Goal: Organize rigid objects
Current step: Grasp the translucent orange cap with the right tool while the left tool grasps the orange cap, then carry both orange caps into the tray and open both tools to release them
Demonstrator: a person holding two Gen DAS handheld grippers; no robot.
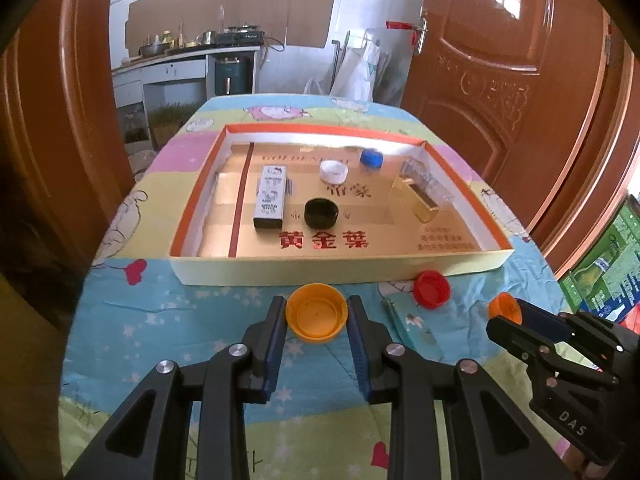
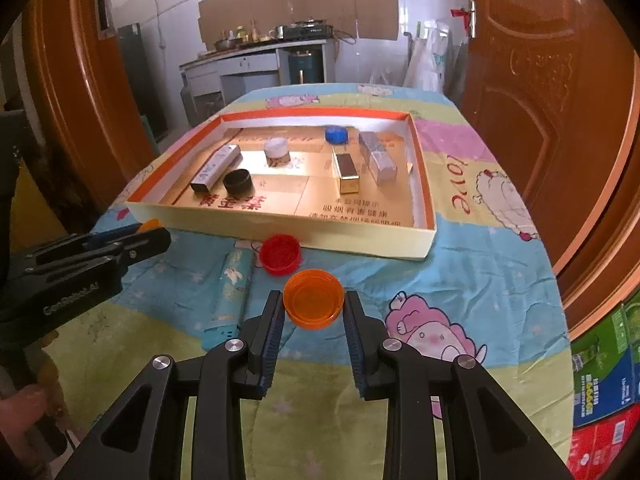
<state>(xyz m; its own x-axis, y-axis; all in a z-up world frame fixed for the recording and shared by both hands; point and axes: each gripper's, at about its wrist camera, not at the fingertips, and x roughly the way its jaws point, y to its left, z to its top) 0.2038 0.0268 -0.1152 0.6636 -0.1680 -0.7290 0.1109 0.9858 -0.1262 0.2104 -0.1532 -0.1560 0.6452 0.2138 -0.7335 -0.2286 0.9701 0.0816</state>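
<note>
Each claw, left (image 1: 316, 322) and right (image 2: 313, 305), grips an orange cap (image 1: 316, 316) off the bench (image 1: 168, 312). Several pieces already lie in the tray (image 1: 320, 270); the red cap (image 1: 431, 289) remains outside

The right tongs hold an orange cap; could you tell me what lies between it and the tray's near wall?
A red cap lies there on the cloth, seen in the right wrist view.

Left claw (image 1: 317, 322) and right claw (image 2: 313, 307) both clamped (angled downward).
</note>
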